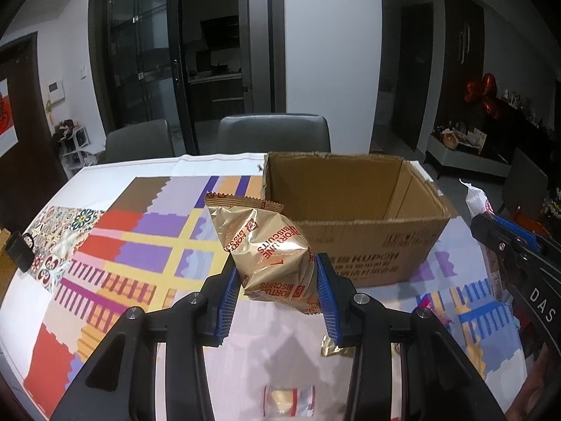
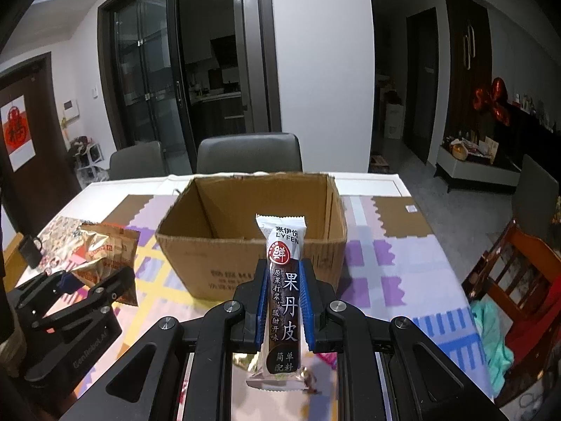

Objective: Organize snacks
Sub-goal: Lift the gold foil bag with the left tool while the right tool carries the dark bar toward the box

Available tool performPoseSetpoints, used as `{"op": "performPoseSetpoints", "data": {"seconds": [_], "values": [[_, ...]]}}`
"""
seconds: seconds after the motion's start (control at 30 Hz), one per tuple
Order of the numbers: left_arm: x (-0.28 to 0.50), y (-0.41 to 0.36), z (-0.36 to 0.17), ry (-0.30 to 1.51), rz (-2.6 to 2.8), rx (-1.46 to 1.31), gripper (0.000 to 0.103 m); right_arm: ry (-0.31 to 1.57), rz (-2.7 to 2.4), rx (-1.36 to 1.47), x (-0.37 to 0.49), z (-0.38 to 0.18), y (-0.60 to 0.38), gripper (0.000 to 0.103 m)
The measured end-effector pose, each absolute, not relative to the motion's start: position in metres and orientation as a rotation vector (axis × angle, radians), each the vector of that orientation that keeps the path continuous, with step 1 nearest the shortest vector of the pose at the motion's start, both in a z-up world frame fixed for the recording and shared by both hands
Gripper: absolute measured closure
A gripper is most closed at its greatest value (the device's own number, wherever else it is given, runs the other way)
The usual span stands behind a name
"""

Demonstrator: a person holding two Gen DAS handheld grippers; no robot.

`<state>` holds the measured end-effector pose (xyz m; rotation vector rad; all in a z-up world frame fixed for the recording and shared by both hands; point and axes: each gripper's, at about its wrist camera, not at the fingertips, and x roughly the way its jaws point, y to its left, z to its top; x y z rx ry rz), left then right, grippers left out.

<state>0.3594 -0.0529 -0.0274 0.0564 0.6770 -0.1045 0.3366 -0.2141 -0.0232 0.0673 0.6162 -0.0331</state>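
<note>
In your left-wrist view, the left gripper (image 1: 278, 293) pinches the gold biscuit bag (image 1: 271, 249) low, short of the cardboard box (image 1: 354, 242); that puffy foil could slide out. In your right-wrist view, the right gripper (image 2: 283, 296) clamps the fruit-leather bar (image 2: 284, 291) before the box, where its tall top could snag the near wall.

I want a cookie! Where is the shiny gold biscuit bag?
The crinkly gold foil biscuit bag is pinched in the left claw, just before the open cardboard box.

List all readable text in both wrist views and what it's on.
"FORTUNE BISCUITS": gold biscuit packet in left gripper.
"LYFEN", "果丹皮": dark snack stick in right gripper.
"KUPON", partly legible: cardboard box; other box print blurred.
"DAS": right gripper body, left view.
Left gripper's body print: blurred.
</note>
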Motion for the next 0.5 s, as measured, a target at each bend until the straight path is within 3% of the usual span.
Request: {"op": "performPoseSetpoints", "data": {"seconds": [0.5], "values": [[0.398, -0.074, -0.001, 0.636, -0.139, 0.092, 0.062, 0.566, -0.021, 0.058, 0.379, 0.003, -0.228, 0.085]]}}
